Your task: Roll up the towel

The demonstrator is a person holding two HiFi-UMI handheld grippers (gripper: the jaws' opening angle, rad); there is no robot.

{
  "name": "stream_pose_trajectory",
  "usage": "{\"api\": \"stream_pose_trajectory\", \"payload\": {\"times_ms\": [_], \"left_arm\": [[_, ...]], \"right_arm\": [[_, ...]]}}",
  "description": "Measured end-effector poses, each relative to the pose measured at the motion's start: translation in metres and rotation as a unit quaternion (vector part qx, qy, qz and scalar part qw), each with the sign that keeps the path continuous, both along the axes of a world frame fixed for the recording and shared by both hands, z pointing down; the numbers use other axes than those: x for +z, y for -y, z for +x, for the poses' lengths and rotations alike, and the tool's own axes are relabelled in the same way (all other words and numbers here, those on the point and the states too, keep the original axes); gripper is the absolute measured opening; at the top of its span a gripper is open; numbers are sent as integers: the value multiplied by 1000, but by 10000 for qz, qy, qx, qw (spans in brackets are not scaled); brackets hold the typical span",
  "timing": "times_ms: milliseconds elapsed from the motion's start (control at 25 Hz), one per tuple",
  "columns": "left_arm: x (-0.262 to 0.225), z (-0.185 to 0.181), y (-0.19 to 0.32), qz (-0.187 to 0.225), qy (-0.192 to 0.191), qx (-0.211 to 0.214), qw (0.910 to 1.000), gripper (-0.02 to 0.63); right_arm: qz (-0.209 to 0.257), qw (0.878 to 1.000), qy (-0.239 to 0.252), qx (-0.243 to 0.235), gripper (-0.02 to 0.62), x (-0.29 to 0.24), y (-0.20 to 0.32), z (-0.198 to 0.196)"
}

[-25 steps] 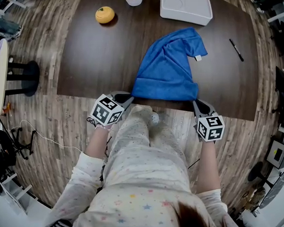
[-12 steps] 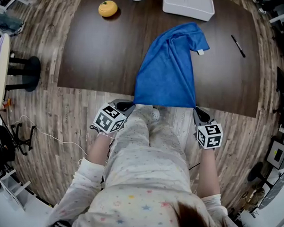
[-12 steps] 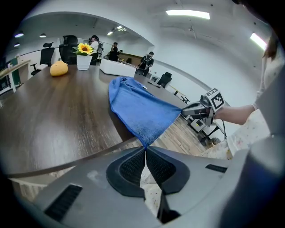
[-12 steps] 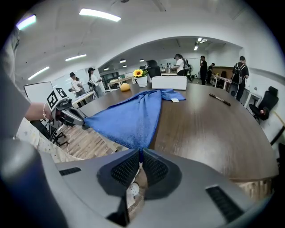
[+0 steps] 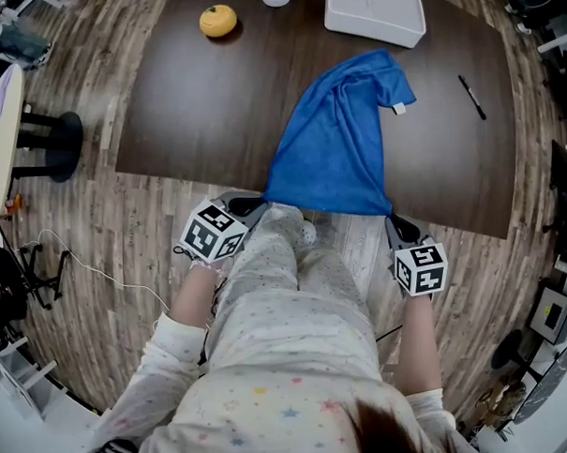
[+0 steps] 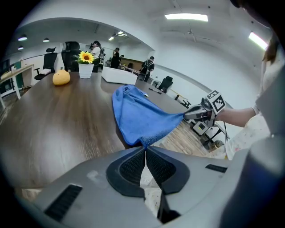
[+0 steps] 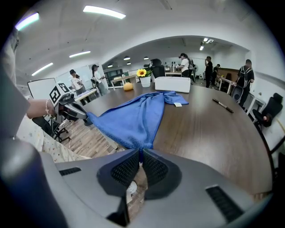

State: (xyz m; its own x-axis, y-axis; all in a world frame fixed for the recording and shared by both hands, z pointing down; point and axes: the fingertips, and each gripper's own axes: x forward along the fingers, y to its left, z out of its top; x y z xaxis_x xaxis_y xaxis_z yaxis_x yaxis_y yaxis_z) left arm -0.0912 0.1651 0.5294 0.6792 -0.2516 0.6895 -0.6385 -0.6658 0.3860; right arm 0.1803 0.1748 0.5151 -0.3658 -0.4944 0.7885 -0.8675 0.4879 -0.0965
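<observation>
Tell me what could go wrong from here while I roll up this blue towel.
1. The left gripper and right gripper each pinch only the tip of a near corner of the blue towel; under tension a corner could slip out.
2. The towel's near edge hangs just past the table edge, so a dropped corner may drag it toward the floor.
3. The far end lies bunched and folded, so the roll would likely come out lopsided.

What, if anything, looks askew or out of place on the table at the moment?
The blue towel is not flat: its far end is bunched into folds, while the left gripper and right gripper pinch its near corners at the table edge. Nothing looks spilled.
</observation>
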Motion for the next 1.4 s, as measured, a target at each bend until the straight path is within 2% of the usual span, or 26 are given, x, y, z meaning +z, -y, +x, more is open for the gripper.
{"api": "stream_pose_trajectory", "payload": {"times_ms": [360,480,640,760,920,1120,1200,1280,1400], "left_arm": [[-24,10,96,416,-8,-73,9991,20],[-26,10,133,539,-104,-317,9980,21],[-19,5,167,683,-52,-595,9959,40],[-9,5,158,523,40,-440,9977,92],[11,9,122,200,216,18,9996,111],[31,18,99,52,493,336,9982,119],[33,19,101,129,692,444,9965,111],[35,18,102,174,831,588,9947,91],[35,18,105,233,813,738,9937,47]], "right_arm": [[238,9997,-111,1,21,-21,86,7],[353,9991,21,222,25,-19,120,10],[488,9966,232,628,67,-12,151,13],[315,9971,306,622,74,-4,143,12],[-127,9972,445,587,134,13,111,8],[-389,9974,382,464,136,32,85,-3],[-370,9982,287,375,132,35,87,-7],[-315,9992,84,241,99,38,91,-10],[-227,9996,2,186,46,35,94,-13]]}}
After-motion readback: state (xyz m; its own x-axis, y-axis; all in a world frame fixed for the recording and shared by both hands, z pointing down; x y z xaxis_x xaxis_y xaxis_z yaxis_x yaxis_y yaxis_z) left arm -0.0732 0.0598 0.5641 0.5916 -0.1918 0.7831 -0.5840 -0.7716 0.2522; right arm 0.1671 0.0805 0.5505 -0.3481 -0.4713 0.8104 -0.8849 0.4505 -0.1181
